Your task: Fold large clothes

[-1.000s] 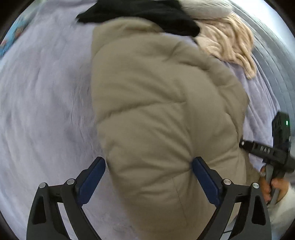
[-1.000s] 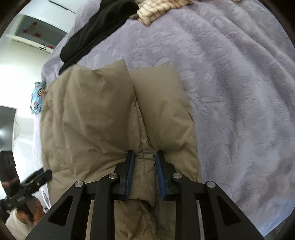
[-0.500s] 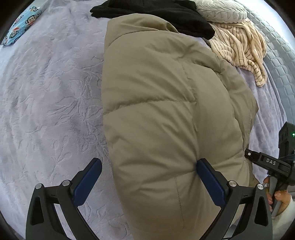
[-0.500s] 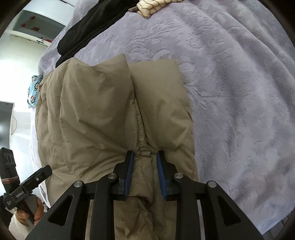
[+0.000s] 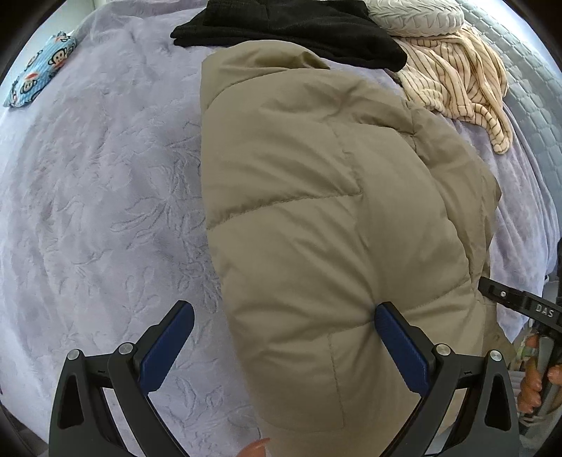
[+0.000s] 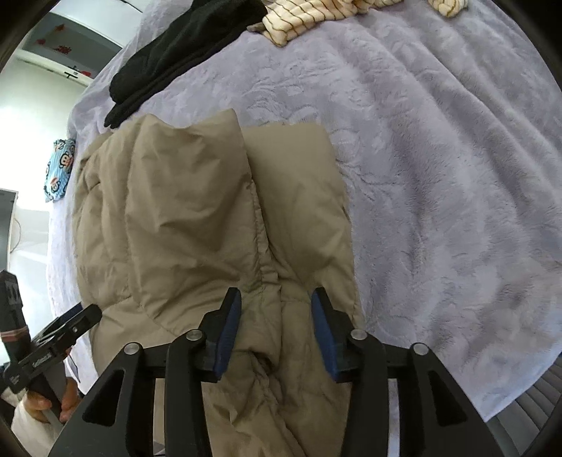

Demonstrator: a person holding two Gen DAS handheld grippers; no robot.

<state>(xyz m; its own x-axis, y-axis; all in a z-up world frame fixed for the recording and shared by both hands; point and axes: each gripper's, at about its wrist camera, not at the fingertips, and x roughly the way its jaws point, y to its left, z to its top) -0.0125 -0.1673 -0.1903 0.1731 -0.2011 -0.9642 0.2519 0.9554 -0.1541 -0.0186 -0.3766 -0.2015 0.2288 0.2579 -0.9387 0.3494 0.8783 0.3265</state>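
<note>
Khaki puffer jacket (image 5: 316, 218) long axis near-to-far | right gripper (image 6: 275, 327) opening, loosely straddling near seam | left gripper (image 5: 284, 337) wide open, empty, astride left edge

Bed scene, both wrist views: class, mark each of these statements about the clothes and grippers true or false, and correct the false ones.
1. The tan puffer jacket lies on a lavender blanket. True.
2. A black garment lies beyond the jacket. True.
3. The striped garment is red and blue. False: cream with dark stripes.
4. The left gripper is clamped shut. False: its jaws stand wide apart.
5. Jacket fabric sits between the pads of the right gripper. True; its jaws are opening.
</note>
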